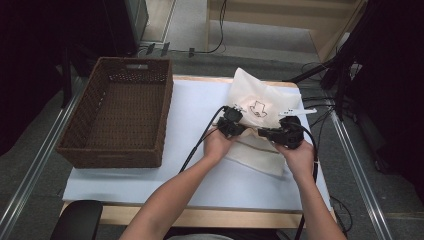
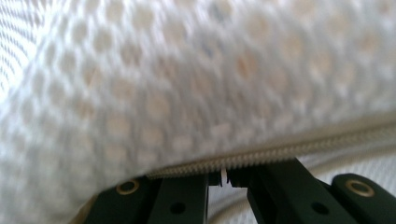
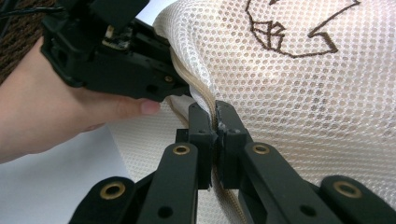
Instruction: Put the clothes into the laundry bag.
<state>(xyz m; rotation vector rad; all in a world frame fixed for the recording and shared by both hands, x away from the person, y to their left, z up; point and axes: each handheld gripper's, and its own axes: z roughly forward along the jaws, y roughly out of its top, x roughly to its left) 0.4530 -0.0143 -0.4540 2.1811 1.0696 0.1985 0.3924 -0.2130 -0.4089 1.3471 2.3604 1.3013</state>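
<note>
White mesh bag [image 1: 260, 102], honeycomb weave; both hand-held grippers pinching beige zipper [image 3: 215, 116] edge.

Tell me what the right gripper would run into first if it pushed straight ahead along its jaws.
Nothing to travel to: the right gripper is already shut on the zipper edge of the white mesh bag. Pushing on would likely drive into the bag's mesh wall; the left gripper sits just beside that line.

Overall light: even and bright on the white table cover [image 1: 200, 125]; far left and right surroundings fall into near-black.
Shadows: soft, faint beside the wicker basket [image 1: 117, 117].
High view: slightly soft, low detail.
Left gripper view: mesh bag [image 2: 187, 84] very close, blurred, washed pale.
Right gripper view: sharp mesh weave [image 3: 303, 84], no glare.
</note>
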